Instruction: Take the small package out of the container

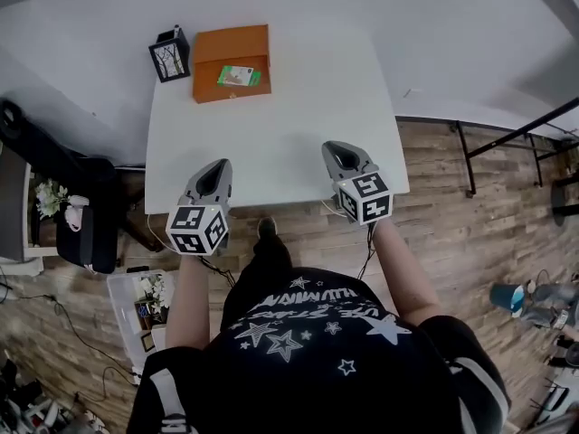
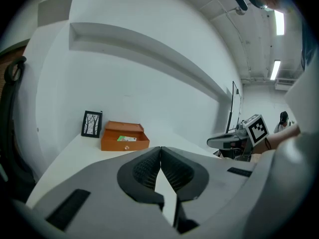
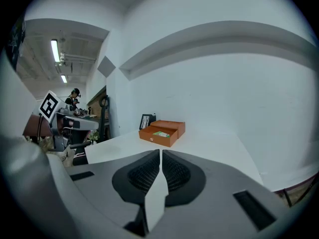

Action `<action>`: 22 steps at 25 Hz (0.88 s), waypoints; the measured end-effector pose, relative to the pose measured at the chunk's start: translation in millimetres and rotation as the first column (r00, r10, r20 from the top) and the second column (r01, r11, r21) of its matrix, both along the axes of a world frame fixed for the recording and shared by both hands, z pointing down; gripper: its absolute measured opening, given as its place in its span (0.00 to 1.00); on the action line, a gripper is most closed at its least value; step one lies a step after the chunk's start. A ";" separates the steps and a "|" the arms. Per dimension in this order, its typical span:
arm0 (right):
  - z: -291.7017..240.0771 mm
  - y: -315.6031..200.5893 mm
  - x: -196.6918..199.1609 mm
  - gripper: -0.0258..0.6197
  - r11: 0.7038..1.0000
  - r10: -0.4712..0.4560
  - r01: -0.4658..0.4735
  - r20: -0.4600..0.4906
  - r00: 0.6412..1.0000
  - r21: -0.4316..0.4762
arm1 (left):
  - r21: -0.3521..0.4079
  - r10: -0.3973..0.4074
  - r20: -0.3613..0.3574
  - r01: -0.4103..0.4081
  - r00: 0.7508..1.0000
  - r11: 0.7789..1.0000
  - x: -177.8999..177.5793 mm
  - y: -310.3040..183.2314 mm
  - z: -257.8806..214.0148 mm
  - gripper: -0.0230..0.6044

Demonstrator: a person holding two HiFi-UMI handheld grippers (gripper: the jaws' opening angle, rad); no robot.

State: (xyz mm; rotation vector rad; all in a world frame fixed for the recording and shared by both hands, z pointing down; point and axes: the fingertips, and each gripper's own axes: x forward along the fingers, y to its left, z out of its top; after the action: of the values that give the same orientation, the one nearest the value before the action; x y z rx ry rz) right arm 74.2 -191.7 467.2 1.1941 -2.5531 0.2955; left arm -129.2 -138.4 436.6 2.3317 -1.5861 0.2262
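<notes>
A white table is set against a white wall that closes off its far edge, while its near and right edges are left open to a wood floor. A black chair is parked near the left side, and a black metal rack stands well apart at the right. Most of the tabletop is left bare between the near edge and the far-left corner. An open orange box is placed in that corner, with a small black picture frame upright just beside it on its left. The green package lies inside the box, toward its near right part. The left gripper and the right gripper are held over the table's near edge, well apart from the box and from each other. The table's whole outline and the floor around it are given only by the head view. The box's raised back and low front wall are shown only from the gripper views. In the right gripper view a person is seen far off at the left. The left gripper's fingers are pressed together with nothing between them. The right gripper's fingers are closed to a thin slit, and nothing is held or touched.
</notes>
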 end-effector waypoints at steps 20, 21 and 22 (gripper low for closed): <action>4.6 -179.7 -46.1 0.11 0.996 0.087 -0.087 -0.005 0.996 -0.035 | -0.220 0.289 0.061 -0.270 0.955 0.937 -27.2 -224.8 31.0 0.54; 5.3 -187.7 -46.6 0.11 0.995 0.092 -0.092 -0.006 0.996 -0.039 | -0.224 0.299 0.078 -0.275 0.951 0.935 -30.8 -236.5 31.2 0.54; 6.3 -194.9 -47.2 0.11 0.994 0.096 -0.097 -0.007 0.995 -0.043 | -0.225 0.306 0.102 -0.278 0.947 0.934 -35.0 -248.2 31.1 0.54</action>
State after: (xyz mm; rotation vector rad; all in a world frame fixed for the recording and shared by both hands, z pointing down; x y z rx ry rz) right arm 26.9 -386.5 473.5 1.3028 -2.4763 0.3675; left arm -164.1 -386.6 467.6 2.4175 -1.1939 0.6010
